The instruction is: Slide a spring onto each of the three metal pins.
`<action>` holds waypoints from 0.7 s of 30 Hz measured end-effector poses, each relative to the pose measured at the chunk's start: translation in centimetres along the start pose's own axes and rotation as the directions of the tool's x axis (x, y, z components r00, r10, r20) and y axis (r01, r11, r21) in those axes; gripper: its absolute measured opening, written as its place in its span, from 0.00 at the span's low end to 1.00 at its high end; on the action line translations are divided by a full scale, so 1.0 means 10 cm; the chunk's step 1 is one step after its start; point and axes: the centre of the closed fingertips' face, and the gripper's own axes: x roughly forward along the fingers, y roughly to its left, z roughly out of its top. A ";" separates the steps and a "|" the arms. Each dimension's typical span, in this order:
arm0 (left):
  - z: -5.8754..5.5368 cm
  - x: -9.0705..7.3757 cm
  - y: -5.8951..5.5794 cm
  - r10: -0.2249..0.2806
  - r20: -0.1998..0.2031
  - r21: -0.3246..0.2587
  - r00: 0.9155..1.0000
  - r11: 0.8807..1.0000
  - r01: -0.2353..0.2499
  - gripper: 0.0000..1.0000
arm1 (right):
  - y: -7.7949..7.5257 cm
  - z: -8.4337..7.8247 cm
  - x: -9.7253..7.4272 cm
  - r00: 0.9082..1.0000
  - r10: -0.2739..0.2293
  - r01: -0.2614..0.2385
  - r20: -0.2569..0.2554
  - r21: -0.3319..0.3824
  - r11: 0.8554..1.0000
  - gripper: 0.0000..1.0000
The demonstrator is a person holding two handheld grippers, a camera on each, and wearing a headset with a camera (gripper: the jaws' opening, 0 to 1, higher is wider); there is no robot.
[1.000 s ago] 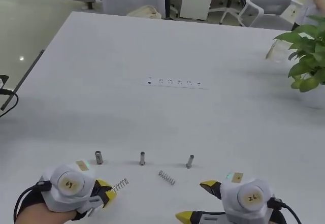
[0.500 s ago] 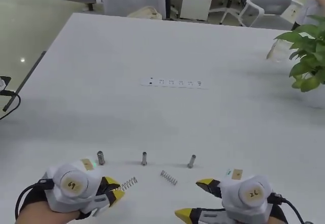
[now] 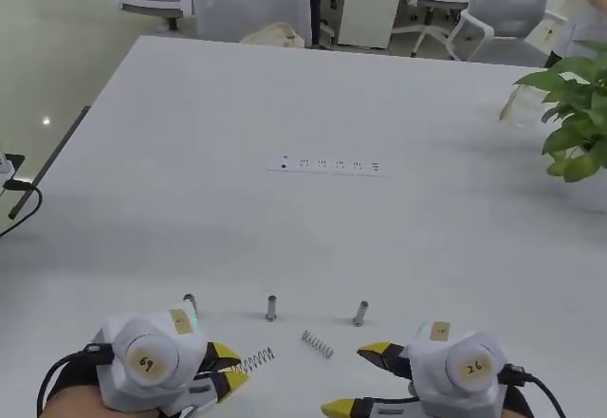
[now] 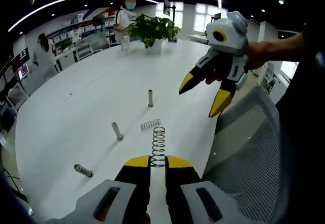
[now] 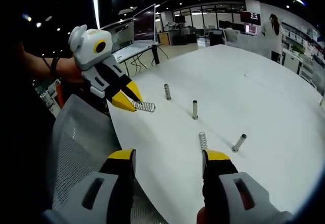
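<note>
Pinching one end of a spring (image 4: pixel 158 142), the left tool (image 4: pixel 158 161) has its yellow tips almost closed, and the coil pokes out past them above the worktop (image 3: pixel 285 228). Over on the other side the right tool (image 5: pixel 168 155) is spread wide with nothing in it, hovering near the front edge. A second spring (image 3: pixel 317 344) lies loose between the two tools, just in front of the three pins (image 3: pixel 271 308) standing in a row. Heads up, the left pin (image 3: pixel 190 304) is partly tucked behind the left tool. It looks ribbed in the right gripper view, but it's too small to call.
</note>
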 end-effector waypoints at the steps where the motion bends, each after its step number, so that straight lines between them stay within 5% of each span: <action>1: 0.02 0.01 -0.02 -0.009 -0.001 0.012 1.000 1.000 0.009 0.03 | 0.01 0.01 0.01 1.000 0.006 -0.006 0.003 0.001 1.000 0.51; 8: 0.16 0.03 -0.18 -0.059 0.005 0.082 0.998 0.995 0.058 0.03 | 0.12 0.04 0.05 0.998 0.056 -0.056 0.001 -0.020 0.998 0.46; 21: 0.23 0.12 -0.48 -0.136 -0.027 0.180 0.990 0.974 0.138 0.03 | 0.25 0.02 0.06 0.992 0.123 -0.123 -0.003 -0.047 0.991 0.39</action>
